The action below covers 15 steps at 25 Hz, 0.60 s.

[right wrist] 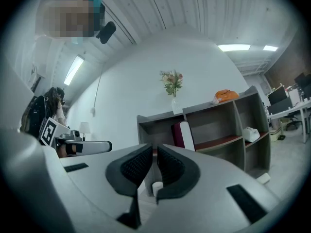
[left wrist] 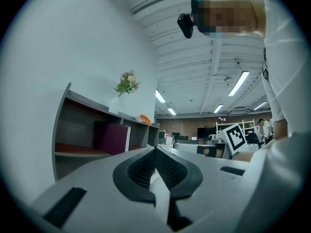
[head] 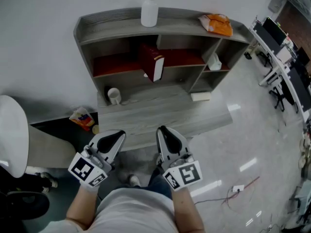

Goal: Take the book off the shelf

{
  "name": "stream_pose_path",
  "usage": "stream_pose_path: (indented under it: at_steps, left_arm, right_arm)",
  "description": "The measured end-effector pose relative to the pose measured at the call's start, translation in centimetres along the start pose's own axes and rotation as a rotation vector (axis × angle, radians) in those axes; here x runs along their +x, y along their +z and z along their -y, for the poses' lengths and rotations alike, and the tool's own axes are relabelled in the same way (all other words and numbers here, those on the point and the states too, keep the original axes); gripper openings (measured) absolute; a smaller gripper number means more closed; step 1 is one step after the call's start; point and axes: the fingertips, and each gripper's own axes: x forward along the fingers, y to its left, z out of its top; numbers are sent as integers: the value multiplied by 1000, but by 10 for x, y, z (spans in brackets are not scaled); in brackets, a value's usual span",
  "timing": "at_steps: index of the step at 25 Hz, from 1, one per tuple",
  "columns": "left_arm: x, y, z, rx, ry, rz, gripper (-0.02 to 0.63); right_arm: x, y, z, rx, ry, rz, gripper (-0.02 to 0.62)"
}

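The left gripper (head: 118, 133) and right gripper (head: 163, 129) are hovering in front of the shelf (head: 114, 18), each with its jaws pressed together and gripping nothing. The dark red book (head: 152, 62) is standing on the shelf's middle board, near its centre. A white vase (head: 149, 11) is sitting on the shelf's top above it, and a cup (head: 113, 95) is resting on the lower ledge.

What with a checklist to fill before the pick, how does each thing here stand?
left tongs: shut, empty, touching nothing.
right tongs: shut, empty, touching nothing.
book: standing on the red middle board of the shelf, untouched.
vase: upright on the shelf top, flowers in it.
orange packet: lying on the shelf top.
cup: upright on the lower board.
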Motion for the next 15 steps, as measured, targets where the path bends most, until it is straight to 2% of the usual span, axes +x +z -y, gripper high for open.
stream_pose_path:
  at_steps: [15]
  left_arm:
    - [83,0,-62,-6,182,-9,15]
  right_arm:
    - [91,-1,84,62,155,-34,25]
